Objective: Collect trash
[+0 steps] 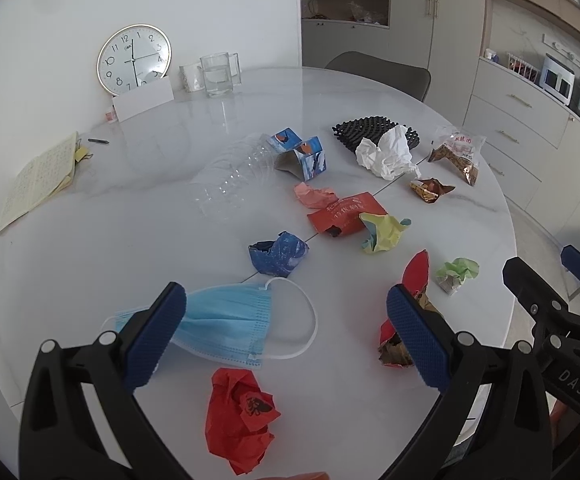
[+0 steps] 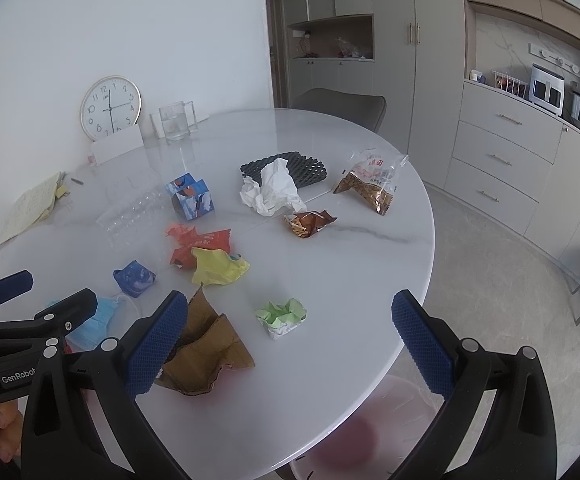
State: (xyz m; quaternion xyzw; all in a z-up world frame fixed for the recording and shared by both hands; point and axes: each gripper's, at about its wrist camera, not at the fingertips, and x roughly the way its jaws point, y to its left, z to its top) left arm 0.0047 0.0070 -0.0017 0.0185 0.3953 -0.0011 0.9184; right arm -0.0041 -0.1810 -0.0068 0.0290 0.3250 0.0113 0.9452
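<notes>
Round white marble table [image 1: 130, 208] is strewn with trash. Both grippers are held spread apart and empty above it: the left gripper [image 1: 286, 332] over a blue face mask [image 1: 226, 324], the right gripper [image 2: 290, 340] beside a brown crumpled wrapper [image 2: 206, 356] and a green paper wad [image 2: 282, 314]. A water-filled glass mug [image 1: 216, 74] stands by the clock [image 1: 134, 58]. Only the left view shows the crumpled red paper [image 1: 240, 416]; only the right shows a pink bin [image 2: 373, 428] below the table edge, contents unclear.
</notes>
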